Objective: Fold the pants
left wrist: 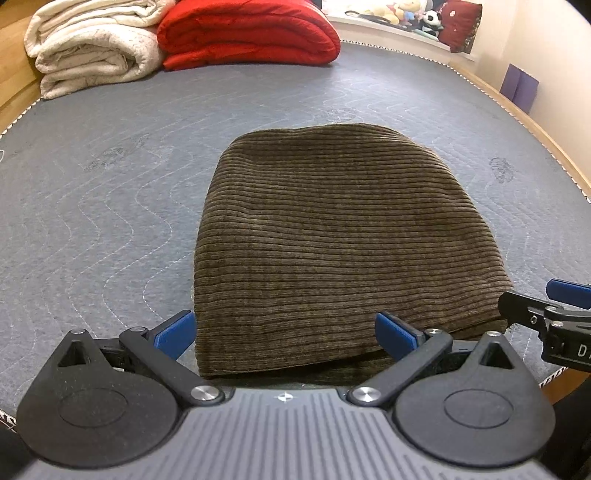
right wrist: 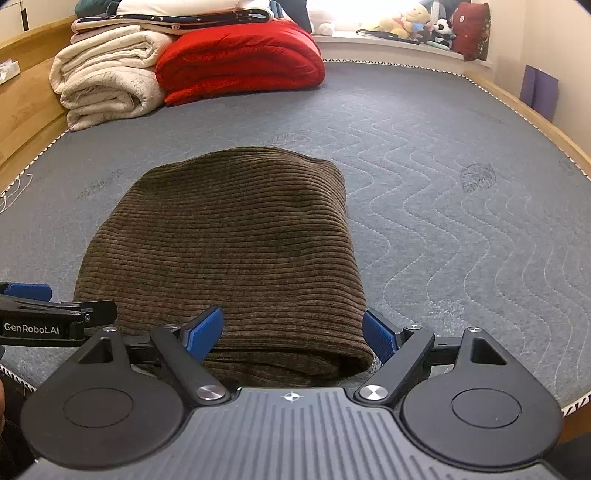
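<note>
The brown corduroy pants point(left wrist: 332, 236) lie folded into a thick rectangular bundle on the grey quilted mattress point(left wrist: 110, 206); they also show in the right wrist view point(right wrist: 229, 251). My left gripper point(left wrist: 284, 332) is open at the bundle's near left part, its blue pads on either side of the near edge, holding nothing. My right gripper point(right wrist: 293, 332) is open at the bundle's near right corner, empty. Each gripper shows at the edge of the other's view: the right one point(left wrist: 554, 317), the left one point(right wrist: 48, 314).
A folded cream blanket point(left wrist: 92, 51) and a folded red duvet point(left wrist: 247, 33) sit at the far left of the mattress point(right wrist: 461, 221). Soft toys point(right wrist: 417, 22) line a ledge beyond. A wooden bed frame point(left wrist: 535, 125) runs along the right edge.
</note>
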Demonstrator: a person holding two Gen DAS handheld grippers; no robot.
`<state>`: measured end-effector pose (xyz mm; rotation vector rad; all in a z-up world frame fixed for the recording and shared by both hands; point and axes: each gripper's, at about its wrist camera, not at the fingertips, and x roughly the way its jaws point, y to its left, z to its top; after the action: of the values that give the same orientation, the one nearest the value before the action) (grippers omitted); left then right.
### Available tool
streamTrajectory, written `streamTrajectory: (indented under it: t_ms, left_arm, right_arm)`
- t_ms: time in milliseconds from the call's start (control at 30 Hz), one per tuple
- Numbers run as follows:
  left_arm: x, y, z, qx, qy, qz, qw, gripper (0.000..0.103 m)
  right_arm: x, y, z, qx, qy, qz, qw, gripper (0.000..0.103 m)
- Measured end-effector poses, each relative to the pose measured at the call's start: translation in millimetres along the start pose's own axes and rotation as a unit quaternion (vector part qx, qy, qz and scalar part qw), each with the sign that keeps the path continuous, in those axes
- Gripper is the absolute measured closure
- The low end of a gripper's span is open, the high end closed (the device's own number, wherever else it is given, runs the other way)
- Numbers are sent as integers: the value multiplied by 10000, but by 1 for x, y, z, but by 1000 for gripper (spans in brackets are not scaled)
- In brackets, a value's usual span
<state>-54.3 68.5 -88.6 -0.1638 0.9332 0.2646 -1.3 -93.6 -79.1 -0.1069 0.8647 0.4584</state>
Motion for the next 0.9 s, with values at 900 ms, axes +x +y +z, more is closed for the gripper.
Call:
streamTrajectory:
  t_ms: [900]
  left_arm:
    - [0, 0, -1, -28, -2, -42, 10000, 0]
  right_arm:
    - [0, 5, -1, -124, -17, 30, 9999, 19]
